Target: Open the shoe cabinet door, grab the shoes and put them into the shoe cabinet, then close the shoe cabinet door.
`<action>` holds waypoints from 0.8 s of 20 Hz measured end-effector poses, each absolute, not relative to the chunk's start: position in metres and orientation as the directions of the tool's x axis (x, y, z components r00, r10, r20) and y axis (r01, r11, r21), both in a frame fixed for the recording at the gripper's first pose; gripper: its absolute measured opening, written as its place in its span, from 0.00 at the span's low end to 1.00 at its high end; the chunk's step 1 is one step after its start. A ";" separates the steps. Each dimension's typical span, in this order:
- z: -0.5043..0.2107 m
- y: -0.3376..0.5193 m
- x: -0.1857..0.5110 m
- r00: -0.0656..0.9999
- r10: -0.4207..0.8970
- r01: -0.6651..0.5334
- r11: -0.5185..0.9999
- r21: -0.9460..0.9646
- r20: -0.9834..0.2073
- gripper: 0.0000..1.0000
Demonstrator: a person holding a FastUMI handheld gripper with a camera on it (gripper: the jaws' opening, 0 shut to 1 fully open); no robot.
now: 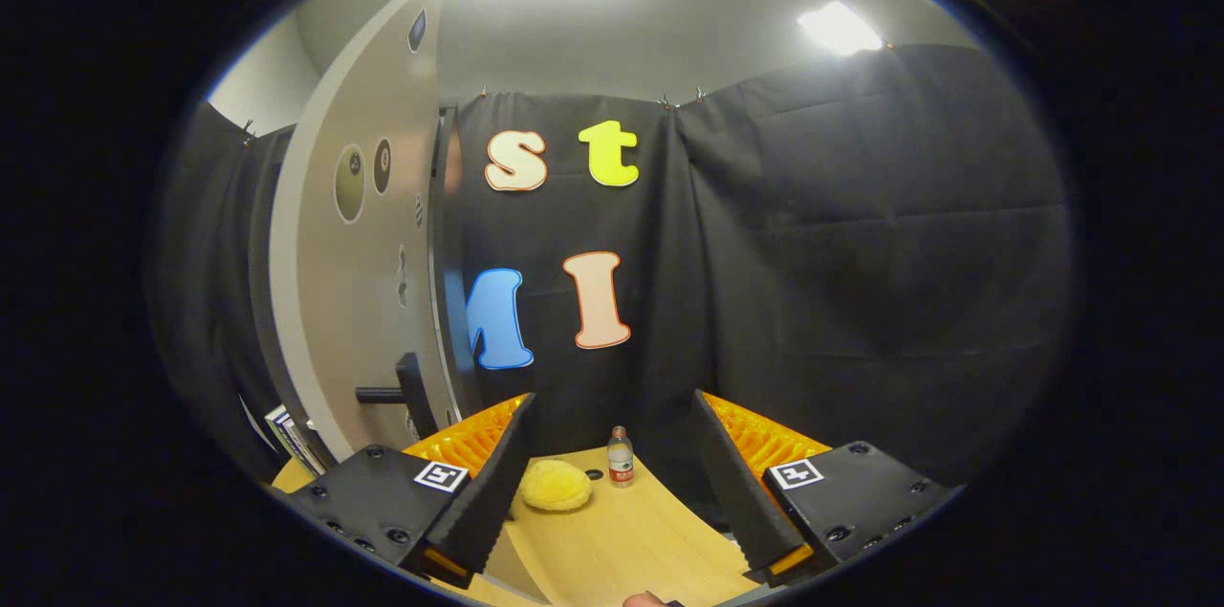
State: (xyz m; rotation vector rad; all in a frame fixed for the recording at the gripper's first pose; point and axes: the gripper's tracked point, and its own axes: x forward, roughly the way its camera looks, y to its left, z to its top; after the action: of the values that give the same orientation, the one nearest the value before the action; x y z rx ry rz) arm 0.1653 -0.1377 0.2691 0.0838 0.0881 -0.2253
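Note:
My gripper point(614, 401) is open, its fingers spread wide with nothing between them. It points at the booth's black wall, above a wooden table point(622, 540). A yellow fluffy slipper point(555, 485) lies on the table just ahead of the left finger. To the left stands the shoe cabinet's pale door point(349, 301), seen at a slant, with round dark holes in it. Its black handle point(406, 392) sticks out low on the panel, level with the left fingertip and left of it. I cannot tell how far the door stands open.
A small clear bottle point(621, 457) with a red label stands upright on the table beyond the slipper, a dark cap point(594, 474) lying beside it. Stacked papers or books point(287, 435) show low at the cabinet's left side.

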 end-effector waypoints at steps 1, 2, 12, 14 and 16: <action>0.265 -0.133 0.172 0.972 -0.211 0.220 0.972 0.078 -0.104 0.98; 0.261 -0.127 0.176 0.972 -0.205 0.214 0.974 0.076 -0.113 0.98; 0.256 -0.081 0.166 0.982 -0.134 0.145 0.987 0.073 -0.136 0.95; 0.256 -0.066 0.166 0.985 -0.101 0.114 0.990 0.088 -0.137 0.95; 0.257 -0.051 0.166 0.988 -0.073 0.086 0.992 0.089 -0.138 0.95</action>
State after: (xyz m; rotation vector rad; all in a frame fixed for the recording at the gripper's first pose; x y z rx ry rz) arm 0.1658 -0.0506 0.2570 0.0948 0.1350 -0.0799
